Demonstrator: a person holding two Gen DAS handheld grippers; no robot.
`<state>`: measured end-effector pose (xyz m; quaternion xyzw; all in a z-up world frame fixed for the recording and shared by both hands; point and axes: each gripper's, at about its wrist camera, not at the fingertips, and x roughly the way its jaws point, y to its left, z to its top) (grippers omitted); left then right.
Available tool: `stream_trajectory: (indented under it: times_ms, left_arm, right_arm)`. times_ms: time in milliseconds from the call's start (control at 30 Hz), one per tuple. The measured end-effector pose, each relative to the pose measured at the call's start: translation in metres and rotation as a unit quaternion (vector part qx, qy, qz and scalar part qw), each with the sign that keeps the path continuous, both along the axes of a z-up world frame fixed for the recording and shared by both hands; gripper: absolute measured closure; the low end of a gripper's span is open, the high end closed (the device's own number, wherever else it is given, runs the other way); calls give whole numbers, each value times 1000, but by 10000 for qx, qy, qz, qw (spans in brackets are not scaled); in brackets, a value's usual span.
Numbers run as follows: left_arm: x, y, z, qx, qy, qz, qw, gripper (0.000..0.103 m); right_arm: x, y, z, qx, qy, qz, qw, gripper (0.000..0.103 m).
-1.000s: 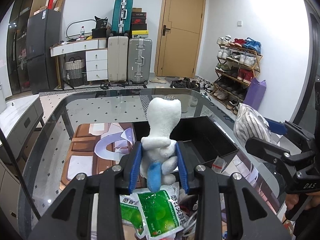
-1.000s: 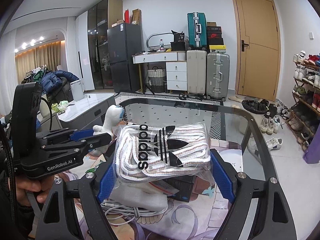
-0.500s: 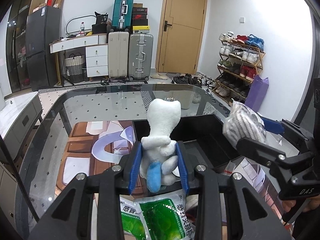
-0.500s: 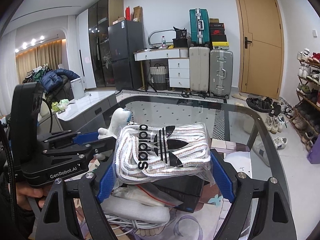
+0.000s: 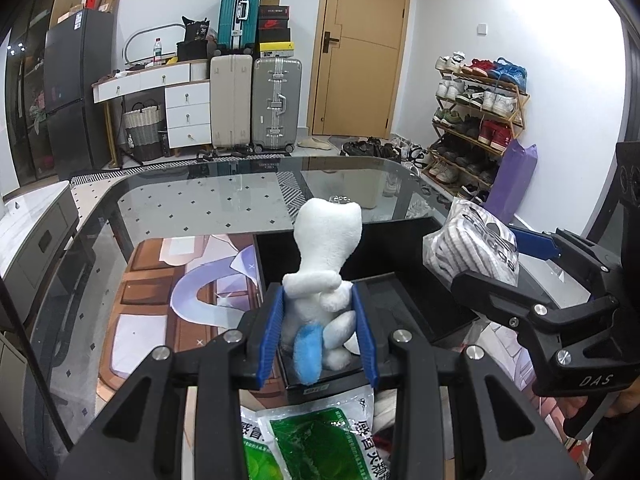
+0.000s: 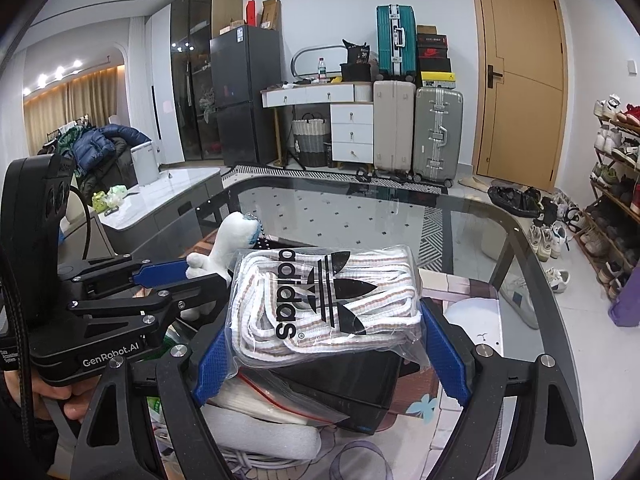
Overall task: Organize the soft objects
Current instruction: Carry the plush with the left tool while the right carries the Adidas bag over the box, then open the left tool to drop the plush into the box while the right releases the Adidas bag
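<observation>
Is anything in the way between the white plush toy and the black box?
Nothing visible is. The left hand-held gripper holds the white plush toy right over the black box, whose open inside looks bare. The right hand-held gripper holds the bag of socks off to the side.

Plush toy [image 5: 326, 276] over box [image 5: 400, 264]; sock pack [image 5: 476, 248] to its right
</observation>
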<state>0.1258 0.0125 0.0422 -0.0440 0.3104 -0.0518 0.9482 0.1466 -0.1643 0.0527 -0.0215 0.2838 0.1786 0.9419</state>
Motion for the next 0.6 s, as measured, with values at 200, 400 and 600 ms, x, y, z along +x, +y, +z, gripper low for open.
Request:
stream_trajectory:
  times_ms: [200, 400, 600]
  left_arm:
    - [4, -3, -2, 29, 71, -97, 9999, 70]
    - [7, -7, -6, 73, 110, -184, 9997, 70]
    - [7, -11, -6, 272, 156, -271, 9991, 69]
  right_arm:
    - [10, 4, -7, -23, 74, 73, 9999, 18]
    - [20, 4, -15, 55, 174, 192, 9996, 17]
    - [29, 2, -19, 172, 266, 389, 9987, 17]
